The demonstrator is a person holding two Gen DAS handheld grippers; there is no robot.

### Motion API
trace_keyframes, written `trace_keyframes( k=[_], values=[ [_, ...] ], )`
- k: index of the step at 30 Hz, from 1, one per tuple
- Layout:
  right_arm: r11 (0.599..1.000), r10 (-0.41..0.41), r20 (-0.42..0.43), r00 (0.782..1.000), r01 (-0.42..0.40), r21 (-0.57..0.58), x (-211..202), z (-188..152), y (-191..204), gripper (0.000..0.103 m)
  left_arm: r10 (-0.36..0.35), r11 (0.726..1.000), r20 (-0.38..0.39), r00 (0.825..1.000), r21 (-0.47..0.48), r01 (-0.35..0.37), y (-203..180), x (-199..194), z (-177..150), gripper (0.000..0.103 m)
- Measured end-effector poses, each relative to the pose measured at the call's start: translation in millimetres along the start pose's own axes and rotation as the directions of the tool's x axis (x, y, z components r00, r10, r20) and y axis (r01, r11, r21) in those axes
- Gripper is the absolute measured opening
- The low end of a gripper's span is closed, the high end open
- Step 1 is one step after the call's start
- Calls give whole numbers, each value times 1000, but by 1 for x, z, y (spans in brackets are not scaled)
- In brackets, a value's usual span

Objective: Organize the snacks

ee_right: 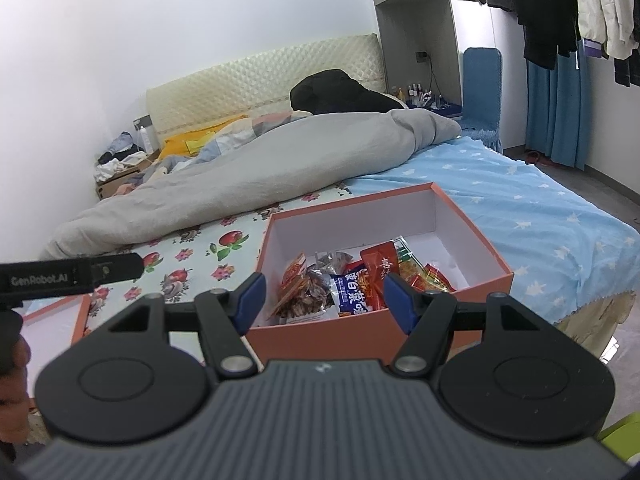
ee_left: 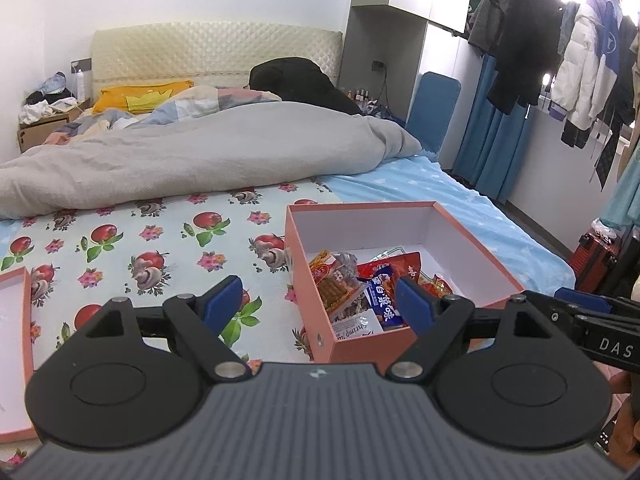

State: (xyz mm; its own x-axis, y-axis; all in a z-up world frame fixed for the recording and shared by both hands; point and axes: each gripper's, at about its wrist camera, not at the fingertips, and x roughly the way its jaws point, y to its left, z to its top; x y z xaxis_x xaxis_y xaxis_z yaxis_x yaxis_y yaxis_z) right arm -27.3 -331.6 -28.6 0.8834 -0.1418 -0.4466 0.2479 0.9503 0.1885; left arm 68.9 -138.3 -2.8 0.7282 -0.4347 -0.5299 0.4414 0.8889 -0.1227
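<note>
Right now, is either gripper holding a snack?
No: the left gripper and right gripper are both open and empty, and the snack packets lie in the orange box.

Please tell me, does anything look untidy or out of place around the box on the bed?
Yes. The snack packets lie jumbled and overlapping at the near end of the orange box. Its lid lies apart on the bed, to the left. Both claws are open and hold nothing.

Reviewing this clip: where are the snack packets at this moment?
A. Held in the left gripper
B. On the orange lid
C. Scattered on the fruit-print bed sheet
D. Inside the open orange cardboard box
D: the snack packets lie piled inside the open orange cardboard box with white walls on the bed, while the left gripper and right gripper both stand open and hold nothing.
</note>
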Motion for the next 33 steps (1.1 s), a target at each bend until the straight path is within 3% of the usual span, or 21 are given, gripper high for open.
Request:
trace_keyframes(
  k=[15,19,25,26,28,33],
  values=[
    [1000,-1,-1,1000,1,-2,-2,1,-2,67,7,1000,3,1000,-1,-7,0,-5,-1,86],
    [1000,-8,-4,1000,8,-2,0,0,-2,67,16,1000,-4,1000,12,-16,-3,-5,-1,95],
    [1000,-24,-1,1000,24,-6,0,2,-3,68,22,1000,-6,1000,-18,-22,2,-3,2,100],
    [999,-34,0,999,34,-7,0,2,-3,71,27,1000,-6,1000,-13,-27,2,-4,2,100],
    [999,-45,18,999,46,-3,-1,1,-5,101,25,1000,-10,1000,2,-25,1,-4,3,100],
    [998,-61,16,998,61,21,-1,2,-10,103,45,999,-3,999,20,-45,-3,-6,2,101]
  ],
)
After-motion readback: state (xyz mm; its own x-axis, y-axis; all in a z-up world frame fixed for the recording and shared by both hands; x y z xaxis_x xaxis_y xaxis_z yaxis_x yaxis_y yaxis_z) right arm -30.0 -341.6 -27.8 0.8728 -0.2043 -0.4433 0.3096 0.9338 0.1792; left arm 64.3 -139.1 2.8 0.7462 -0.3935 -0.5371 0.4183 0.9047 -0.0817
